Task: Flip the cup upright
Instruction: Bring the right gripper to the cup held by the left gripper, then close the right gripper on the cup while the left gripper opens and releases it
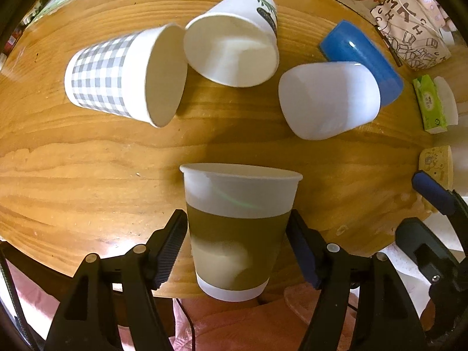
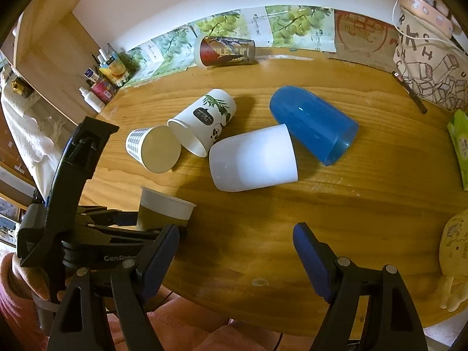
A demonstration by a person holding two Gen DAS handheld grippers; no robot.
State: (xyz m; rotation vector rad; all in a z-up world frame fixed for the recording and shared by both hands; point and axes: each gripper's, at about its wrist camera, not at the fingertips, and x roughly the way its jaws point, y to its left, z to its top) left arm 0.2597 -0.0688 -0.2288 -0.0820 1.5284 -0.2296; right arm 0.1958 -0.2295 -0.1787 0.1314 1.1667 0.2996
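Observation:
An olive-and-white paper cup (image 1: pixel 238 231) stands upright between the fingers of my left gripper (image 1: pixel 238 248) at the table's near edge; the jaws close around its sides. It also shows in the right wrist view (image 2: pixel 163 209). My right gripper (image 2: pixel 235 251) is open and empty over the near table edge. On their sides lie a grey checked cup (image 1: pixel 122 74), a white panda cup (image 1: pixel 234 38), a white plastic cup (image 1: pixel 327 99) and a blue plastic cup (image 1: pixel 362 58).
A dark printed cup (image 2: pixel 225 50) lies on its side at the far edge of the wooden table (image 2: pixel 263 234). A printed cloth bag (image 2: pixel 430 67) and a green tissue pack (image 2: pixel 460 146) sit at the right. Boxes and bottles line the back left.

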